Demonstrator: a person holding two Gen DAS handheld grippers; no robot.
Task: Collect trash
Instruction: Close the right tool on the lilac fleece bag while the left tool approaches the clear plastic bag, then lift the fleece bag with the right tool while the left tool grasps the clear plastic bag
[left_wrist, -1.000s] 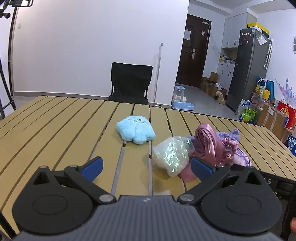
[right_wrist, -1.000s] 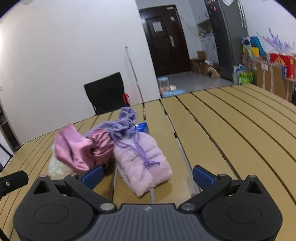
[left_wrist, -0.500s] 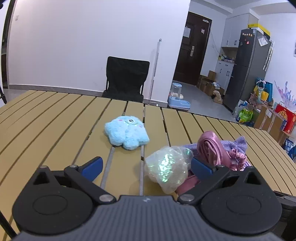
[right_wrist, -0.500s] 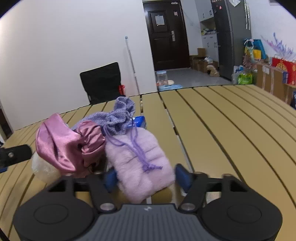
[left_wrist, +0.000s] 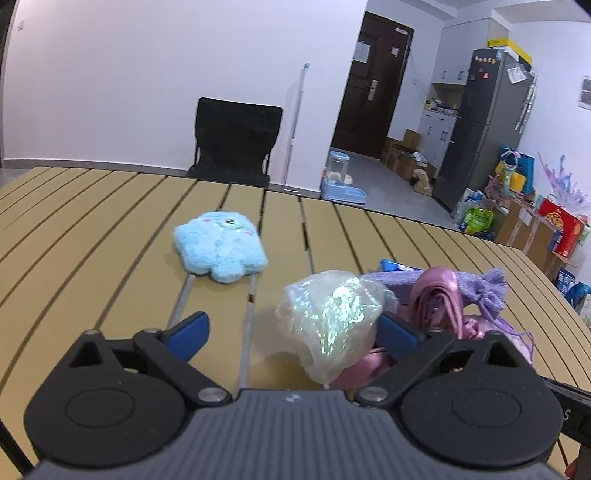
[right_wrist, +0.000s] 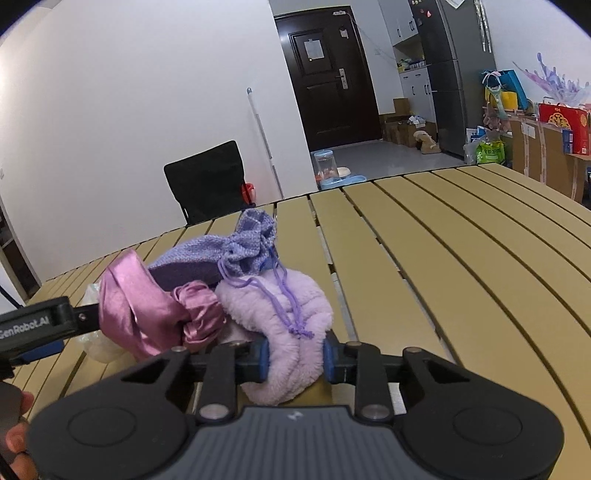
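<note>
A crumpled iridescent plastic bag (left_wrist: 332, 314) lies on the slatted table (left_wrist: 92, 229). It sits between the fingers of my left gripper (left_wrist: 291, 328), close to the right finger. The jaws are closing and the left pad is still clear of the bag. Beside the bag is a heap: pink satin cloth (right_wrist: 136, 306), a purple knit drawstring pouch (right_wrist: 236, 243) and a fluffy lilac pouch (right_wrist: 280, 314). My right gripper (right_wrist: 295, 360) is closing, with both pads pressing into the near end of the lilac pouch. A blue plush toy (left_wrist: 221, 251) lies further back.
A blue packet (left_wrist: 391, 265) peeks out behind the heap. A black chair (left_wrist: 236, 136) stands at the table's far edge. Bare slats (right_wrist: 461, 258) stretch to the right of the heap. The other gripper's arm (right_wrist: 37, 325) reaches in from the left of the right wrist view.
The right gripper's jaws went from wide open to squeezing the lilac pouch. The left gripper moved in toward the plastic bag, which now sits between its fingers, and its jaws narrowed slightly.
</note>
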